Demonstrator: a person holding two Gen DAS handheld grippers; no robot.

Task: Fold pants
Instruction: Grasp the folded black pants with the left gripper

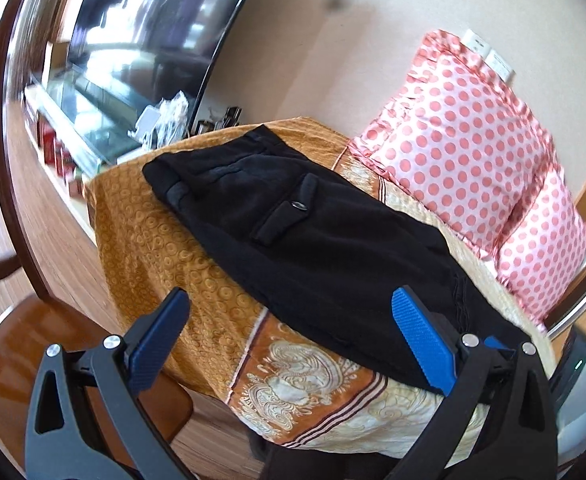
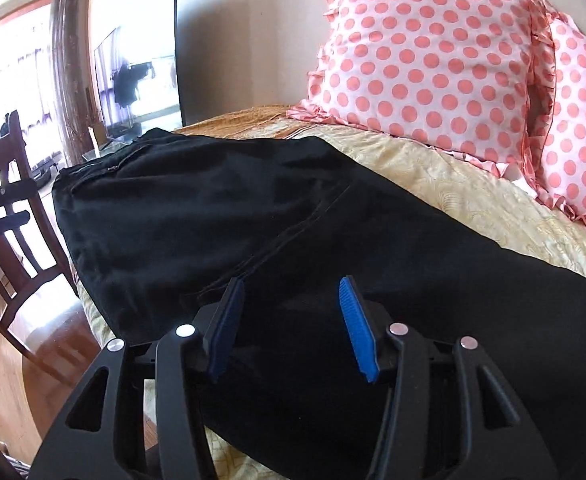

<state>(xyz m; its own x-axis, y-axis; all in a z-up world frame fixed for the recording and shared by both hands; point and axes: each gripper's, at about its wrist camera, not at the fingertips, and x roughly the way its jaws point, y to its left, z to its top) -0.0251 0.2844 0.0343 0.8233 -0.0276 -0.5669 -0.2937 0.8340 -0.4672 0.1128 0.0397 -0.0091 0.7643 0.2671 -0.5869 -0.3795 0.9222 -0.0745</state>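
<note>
Your right gripper is hanging half open over the black pants, nothing between its pads. Your left gripper is gaping wide, empty, the pants lying at twelve o'clock on the gold bedspread. Dotted pillows are leaning at one o'clock. Only the left view is showing the buttoned pocket; only the right, a chair. No writing is reading clearly.

The black pants lay spread flat across the bed, folded lengthwise, their waistband end towards a dark screen leaning at the far wall. The right tool hung just over the cloth near a long seam, its blue pads standing apart with nothing pinched between them. Two pink polka-dot pillows stood propped behind the pants, and a dark wooden chair sat beside the bed.
</note>
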